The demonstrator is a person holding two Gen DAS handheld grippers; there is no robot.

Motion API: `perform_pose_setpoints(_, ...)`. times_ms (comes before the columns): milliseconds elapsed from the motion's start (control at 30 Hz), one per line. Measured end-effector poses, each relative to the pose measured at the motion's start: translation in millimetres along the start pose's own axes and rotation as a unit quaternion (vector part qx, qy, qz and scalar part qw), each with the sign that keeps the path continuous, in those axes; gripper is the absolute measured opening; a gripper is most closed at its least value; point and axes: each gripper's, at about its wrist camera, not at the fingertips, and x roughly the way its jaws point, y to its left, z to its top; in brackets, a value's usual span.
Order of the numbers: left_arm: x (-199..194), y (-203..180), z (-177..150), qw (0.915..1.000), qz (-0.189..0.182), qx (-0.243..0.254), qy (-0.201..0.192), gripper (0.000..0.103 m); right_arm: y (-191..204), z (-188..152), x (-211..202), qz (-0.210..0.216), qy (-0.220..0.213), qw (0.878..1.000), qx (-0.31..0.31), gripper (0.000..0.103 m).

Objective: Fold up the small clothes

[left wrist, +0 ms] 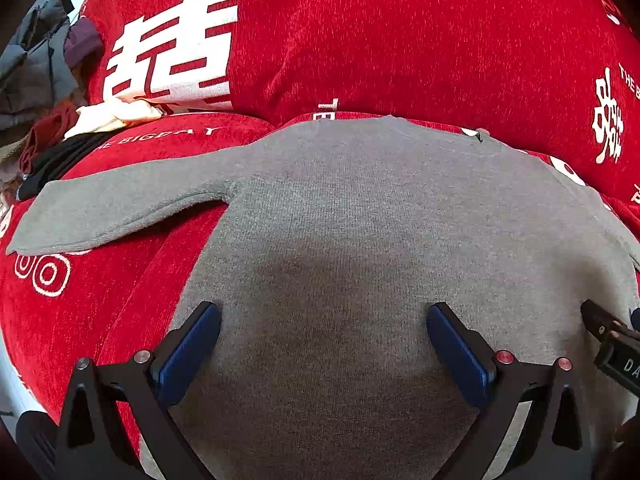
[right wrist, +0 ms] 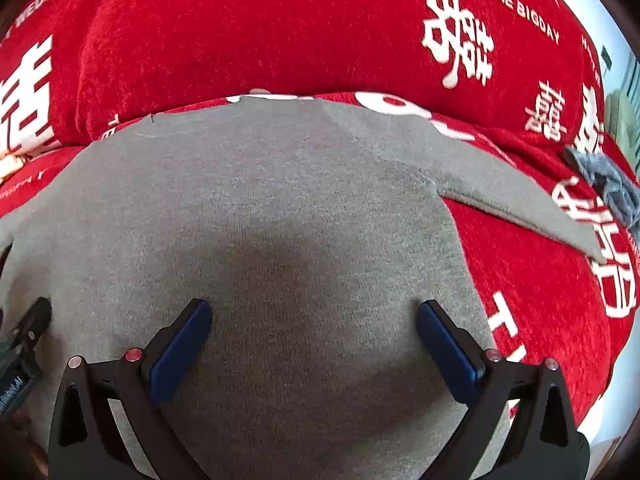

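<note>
A small grey knit sweater (left wrist: 352, 208) lies flat on a red sofa cover, body spread wide. Its left sleeve (left wrist: 120, 204) stretches out to the left. Its right sleeve (right wrist: 516, 196) stretches out to the right in the right wrist view, where the sweater's body (right wrist: 260, 200) fills the middle. My left gripper (left wrist: 324, 320) is open and empty, hovering just above the lower part of the body. My right gripper (right wrist: 314, 316) is open and empty, above the same lower part, further right. Part of the right gripper (left wrist: 612, 340) shows at the left view's right edge.
The red sofa cover (left wrist: 360, 40) with white characters and a back cushion rises behind the sweater. A pile of other clothes (left wrist: 60, 120) lies at the far left. A blue-grey cloth (right wrist: 608, 180) lies at the far right beyond the sleeve.
</note>
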Motion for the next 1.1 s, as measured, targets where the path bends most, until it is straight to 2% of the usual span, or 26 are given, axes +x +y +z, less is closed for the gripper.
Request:
perform_pose_setpoints(133,-0.3,0.2,-0.6,1.0,0.0,0.0,0.0,0.103,1.8,4.6,1.3,-0.006,0.018,1.0,0.002,0.102)
perform_pose_setpoints(567,-0.5,-0.5,-0.1,0.9999,0.005,-0.007,0.005,0.103,1.4,-0.6,-0.3,-0.002,0.0,1.0,0.001,0.102)
perform_pose_setpoints(767,0.9,-1.1,2.5,0.9998,0.008,-0.008,0.018,0.103,0.9,2.6,0.6,-0.002,0.015,1.0,0.007,0.102)
perform_pose_setpoints(1100,2.8,0.0,5.4,0.9992,0.006,-0.005,0.039,0.103,0.2,-0.6,0.8,0.0,-0.003,1.0,0.013,0.102)
